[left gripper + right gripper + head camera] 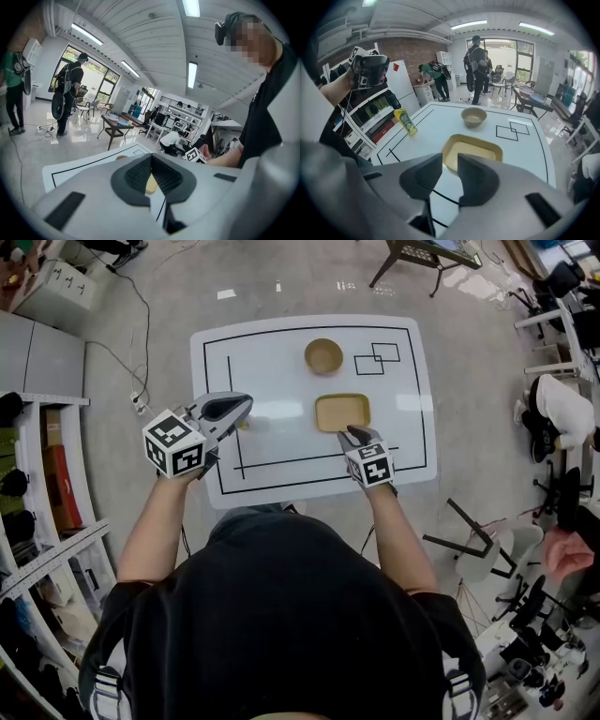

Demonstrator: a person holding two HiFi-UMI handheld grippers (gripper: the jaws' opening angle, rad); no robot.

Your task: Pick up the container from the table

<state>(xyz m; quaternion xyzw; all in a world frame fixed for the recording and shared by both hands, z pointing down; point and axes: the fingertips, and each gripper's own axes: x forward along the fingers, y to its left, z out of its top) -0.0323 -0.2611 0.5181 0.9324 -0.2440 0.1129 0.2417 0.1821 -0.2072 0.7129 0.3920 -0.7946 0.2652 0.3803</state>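
Now, with my right gripper (450,161) spread and empty just short of the near rim of the container (472,151), which rests flat on the table (440,123) before the bowl (473,117), I lower one jaw inside that rim, one outside, then close squarely.

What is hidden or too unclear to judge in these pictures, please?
- Bottle: in the head view, almost wholly under the left gripper; in the right gripper view, its label is too small to read.
- Container: near rim partly covered by the right gripper in both views.
- Left gripper view: the yellowish patch behind the jaws cannot be identified.
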